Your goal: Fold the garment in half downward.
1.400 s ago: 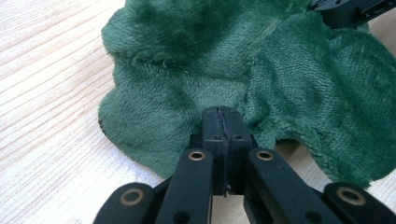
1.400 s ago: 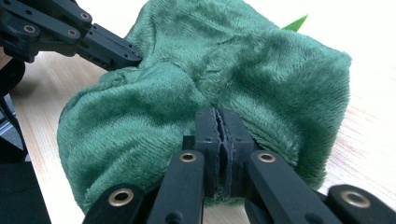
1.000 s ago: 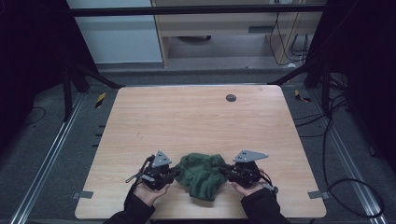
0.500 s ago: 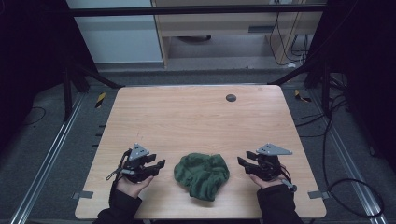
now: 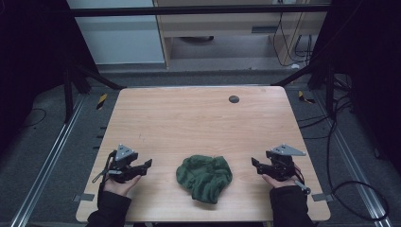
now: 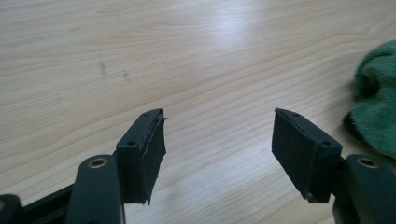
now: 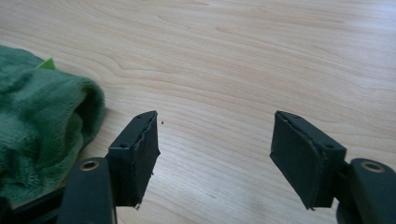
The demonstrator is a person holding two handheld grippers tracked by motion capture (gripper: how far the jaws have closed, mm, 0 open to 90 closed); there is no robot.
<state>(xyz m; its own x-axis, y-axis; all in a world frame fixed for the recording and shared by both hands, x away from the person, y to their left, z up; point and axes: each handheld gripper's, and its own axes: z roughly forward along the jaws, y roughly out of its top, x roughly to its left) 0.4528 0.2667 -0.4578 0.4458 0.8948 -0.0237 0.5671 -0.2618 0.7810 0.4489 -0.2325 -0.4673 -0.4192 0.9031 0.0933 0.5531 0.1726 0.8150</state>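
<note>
High view, green cloth [image 5: 204, 177] bunched on table [image 5: 189, 123], left claw [image 5: 144, 166] and right claw [image 5: 256, 164] wide apart, just opened, holding nothing

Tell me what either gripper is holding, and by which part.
Nothing. Left gripper and right gripper are open, apart from the green cloth.

The person's forearms are coming in from the near edge in dark sleeves, each hand gripping a claw from below. The left claw [image 5: 145, 166] is sitting low at the left, pointing toward the middle, its jaws having just been opening and now standing wide with nothing between them. The right claw [image 5: 256, 165] is mirroring it at the right, pointing inward, its jaws likewise having just been opening, wide apart and gripping nothing
</note>
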